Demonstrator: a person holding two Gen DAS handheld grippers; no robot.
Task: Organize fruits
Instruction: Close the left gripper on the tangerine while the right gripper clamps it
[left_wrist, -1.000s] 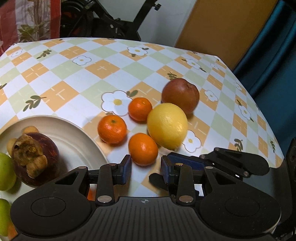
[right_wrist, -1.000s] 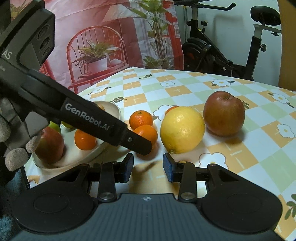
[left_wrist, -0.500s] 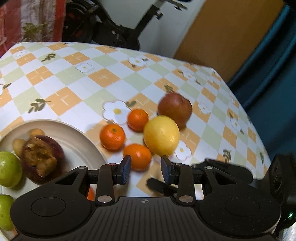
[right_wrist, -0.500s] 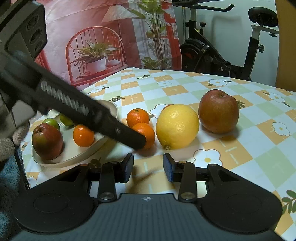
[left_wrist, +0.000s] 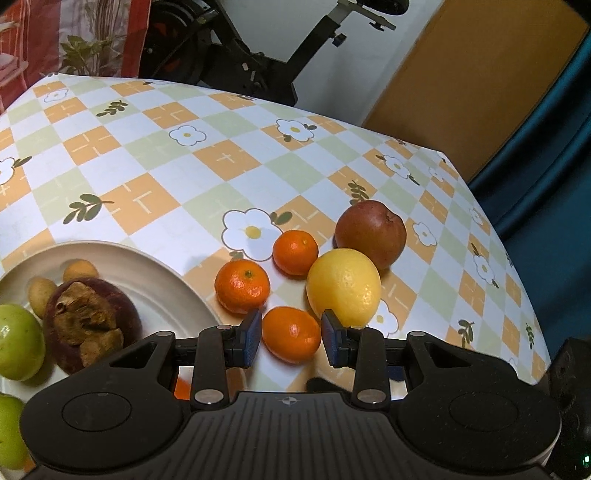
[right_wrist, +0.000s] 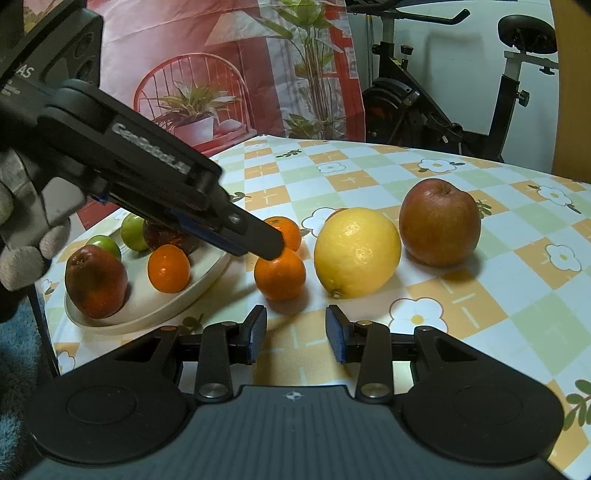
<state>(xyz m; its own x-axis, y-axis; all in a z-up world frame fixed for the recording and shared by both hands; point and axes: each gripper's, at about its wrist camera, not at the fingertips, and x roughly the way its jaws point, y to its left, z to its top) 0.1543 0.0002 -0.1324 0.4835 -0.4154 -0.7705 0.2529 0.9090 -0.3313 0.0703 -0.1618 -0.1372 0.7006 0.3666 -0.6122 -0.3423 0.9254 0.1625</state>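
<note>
Three tangerines lie on the checked tablecloth: the nearest tangerine (left_wrist: 291, 335) (right_wrist: 279, 273), a left one (left_wrist: 242, 285) and a far one (left_wrist: 295, 252). A lemon (left_wrist: 343, 287) (right_wrist: 357, 252) and a red apple (left_wrist: 370, 232) (right_wrist: 439, 222) lie beside them. My left gripper (left_wrist: 291, 338) is open, its pads on either side of the nearest tangerine, not touching it. In the right wrist view it reaches in from the left, just above that tangerine. My right gripper (right_wrist: 295, 334) is open and empty, low over the table in front of the fruit.
A cream plate (left_wrist: 173, 291) (right_wrist: 147, 314) on the left holds a mangosteen (left_wrist: 88, 325), green fruits (left_wrist: 16, 341), small brown fruits, a tangerine (right_wrist: 168, 268) and a red apple (right_wrist: 95, 281). An exercise bike stands behind the table. The table edge runs along the right.
My left gripper has risen and pulled back, then come over the nearest tangerine, which now sits between its open pads. The right gripper has hardly moved.
</note>
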